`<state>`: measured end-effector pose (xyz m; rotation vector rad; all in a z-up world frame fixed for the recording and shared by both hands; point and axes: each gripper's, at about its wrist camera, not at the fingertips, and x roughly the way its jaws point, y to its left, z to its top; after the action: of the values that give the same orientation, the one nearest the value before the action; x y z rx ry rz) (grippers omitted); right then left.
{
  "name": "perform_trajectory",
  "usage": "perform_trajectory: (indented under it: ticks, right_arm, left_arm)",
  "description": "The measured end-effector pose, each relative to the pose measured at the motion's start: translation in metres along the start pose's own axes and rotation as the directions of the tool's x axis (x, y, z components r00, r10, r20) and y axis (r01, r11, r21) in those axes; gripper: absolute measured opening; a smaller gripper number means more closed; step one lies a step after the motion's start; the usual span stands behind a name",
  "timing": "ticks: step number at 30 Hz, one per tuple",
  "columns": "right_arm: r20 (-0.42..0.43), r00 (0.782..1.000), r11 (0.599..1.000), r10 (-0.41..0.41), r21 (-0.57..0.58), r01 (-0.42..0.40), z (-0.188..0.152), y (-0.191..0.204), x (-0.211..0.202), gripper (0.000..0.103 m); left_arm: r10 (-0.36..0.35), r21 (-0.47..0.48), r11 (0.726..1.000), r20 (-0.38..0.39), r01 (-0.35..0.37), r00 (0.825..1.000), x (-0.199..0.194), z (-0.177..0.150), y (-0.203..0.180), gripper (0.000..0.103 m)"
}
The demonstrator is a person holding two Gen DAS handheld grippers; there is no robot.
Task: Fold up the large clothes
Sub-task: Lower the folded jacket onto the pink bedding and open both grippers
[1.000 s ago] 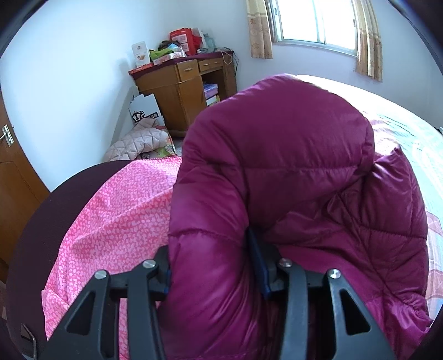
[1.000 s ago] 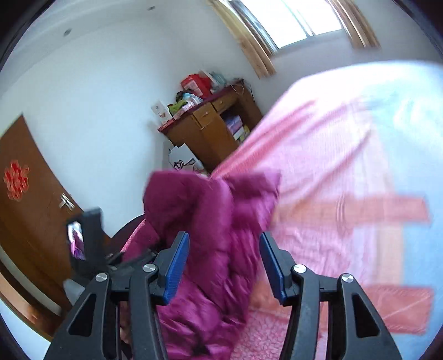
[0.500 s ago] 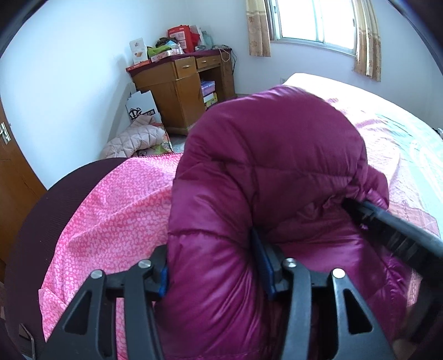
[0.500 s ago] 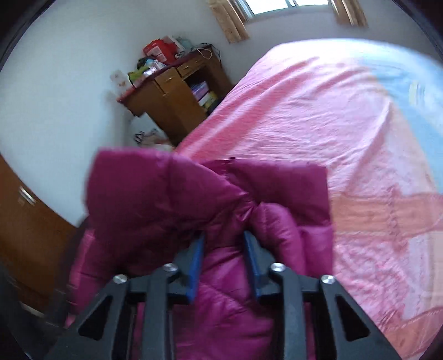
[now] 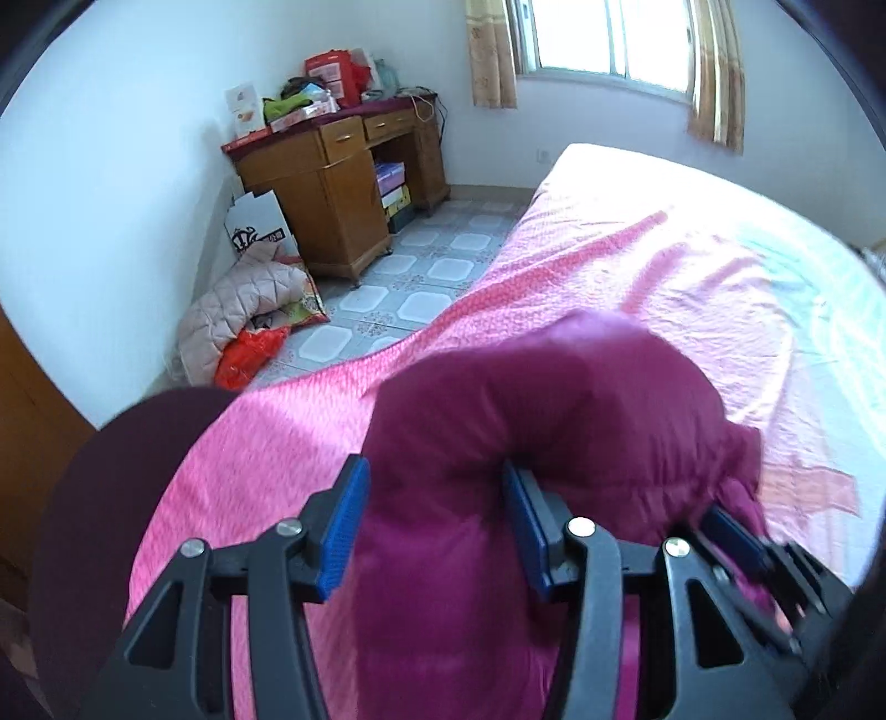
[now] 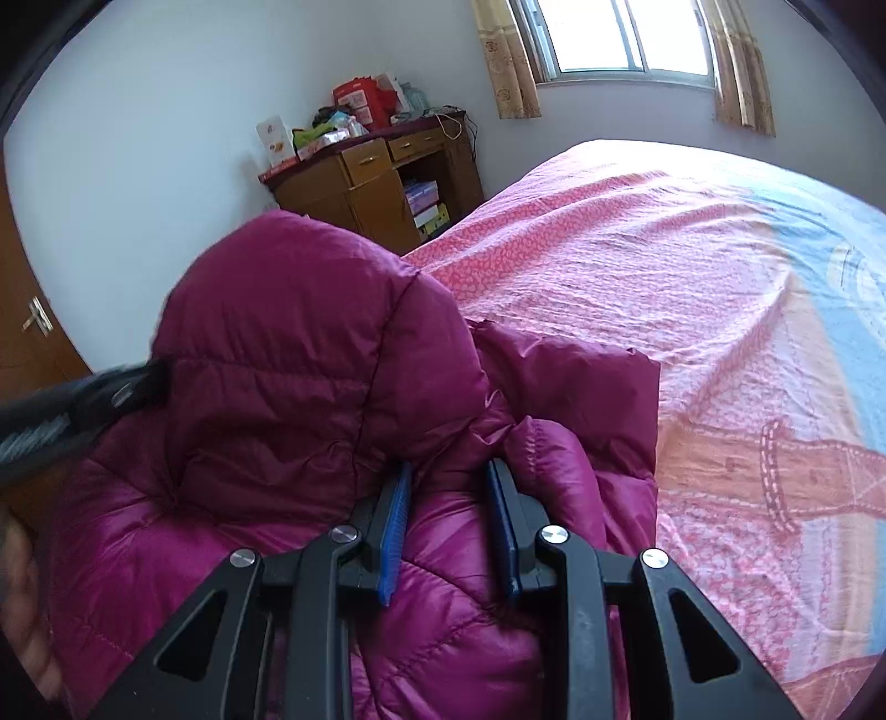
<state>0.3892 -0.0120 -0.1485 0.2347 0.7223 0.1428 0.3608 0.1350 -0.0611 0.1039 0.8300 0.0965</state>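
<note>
Left wrist view: left gripper (image 5: 429,512) has its blue pads (image 5: 340,529) spread apart, a thick roll of the magenta puffer jacket (image 5: 548,410) bulging between them. Left pad looks just off the fabric, right pad sunk into it; a real clamp can't be confirmed, reads as parted. Jacket bunch sits at the near edge of the bed, humped up over the fingertips, motion-blurred. Low right in the same view, the other tool's black frame and blue pad poke in beside the jacket.

Right wrist view: right gripper (image 6: 451,512) fingers (image 6: 394,526) are drawn close together, pinching a narrow fold of the jacket (image 6: 288,343) between the pads. Beyond the fingertips the jacket piles up in a quilted dome on the left, a flatter panel spreads right onto the pink bedsheet (image 6: 637,266). Left gripper's dark body enters blurred at the far left edge, touching the jacket.

Further out: pink patterned sheet covers the bed, pale blue and orange print toward the right. Wooden desk (image 5: 338,183) stands against the far wall, boxes and bags heaped on top. A beige quilted garment (image 5: 238,310) and a red bag lie on the tiled floor beside it. Window (image 6: 626,39) with yellow curtains at far right.
</note>
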Motion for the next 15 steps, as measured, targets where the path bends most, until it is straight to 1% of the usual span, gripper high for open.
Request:
perform_trajectory:
  ticks: [2, 4, 6, 9, 12, 15]
  right_arm:
    - [0.000, 1.000, 1.000, 0.012, 0.013, -0.012, 0.000, -0.005, -0.001, 0.029]
    - [0.000, 1.000, 1.000, 0.019, 0.020, -0.019, 0.000, -0.007, -0.001, 0.029]
    - [-0.001, 1.000, 0.999, 0.028, 0.026, -0.028, 0.000, -0.010, 0.000, 0.029]
    - [-0.003, 1.000, 0.999, 0.029, 0.025, -0.029, 0.000, -0.012, 0.001, 0.029]
    - [-0.005, 1.000, 1.000, 0.016, 0.012, -0.016, 0.000, -0.011, 0.001, 0.029]
    - [-0.008, 1.000, 1.000, -0.011, -0.020, 0.011, -0.002, -0.006, -0.004, 0.030]
  left_arm:
    - [0.058, 0.056, 0.997, 0.004, -0.058, 0.998, 0.012, 0.001, -0.009, 0.053]
    - [0.098, 0.102, 0.990, -0.022, -0.096, 0.995, 0.027, -0.003, -0.017, 0.053]
    - [0.124, 0.115, 0.986, -0.022, -0.121, 0.992, 0.034, -0.007, -0.019, 0.053]
    - [0.140, 0.117, 0.984, -0.015, -0.137, 0.990, 0.039, -0.011, -0.019, 0.053]
    - [0.131, 0.108, 0.986, -0.016, -0.129, 0.991, 0.039, -0.012, -0.016, 0.054]
    - [0.146, 0.098, 0.985, -0.015, -0.144, 0.989, 0.038, -0.012, -0.012, 0.064]
